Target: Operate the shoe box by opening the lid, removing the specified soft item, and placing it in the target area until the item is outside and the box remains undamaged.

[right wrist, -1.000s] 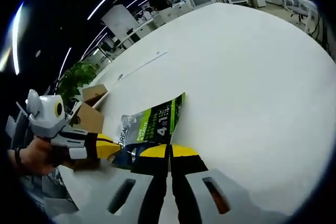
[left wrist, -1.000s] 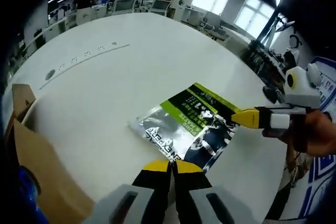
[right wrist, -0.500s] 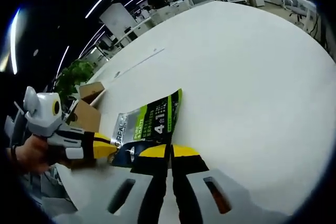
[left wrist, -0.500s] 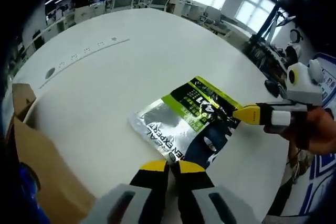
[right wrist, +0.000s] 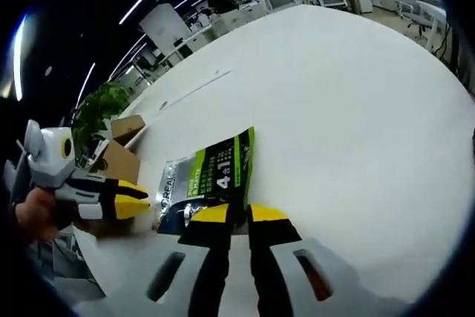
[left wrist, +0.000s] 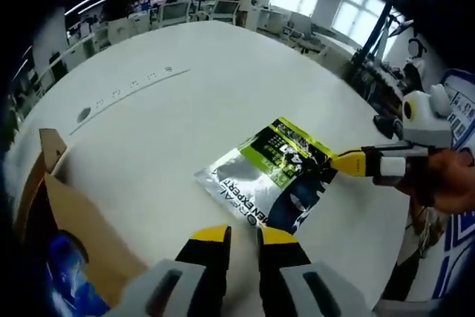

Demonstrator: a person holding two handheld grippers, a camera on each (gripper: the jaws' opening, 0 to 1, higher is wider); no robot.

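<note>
Green-and-silver pouch (left wrist: 269, 180) flat on the white table (left wrist: 185, 109), outside the shoe box (left wrist: 70, 243).
Left gripper (left wrist: 241, 234) parted, empty. Right gripper (right wrist: 230, 214) slightly parted at the pouch's edge. The left gripper view shows blue contents inside the box.

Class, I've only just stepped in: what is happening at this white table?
A person holds a claw in each hand over a white table. A green and silver pouch lies flat on it, outside the open cardboard shoe box. The left claw is slightly open, off the pouch. The right claw, jaws slightly apart, sits at the pouch's edge.
</note>
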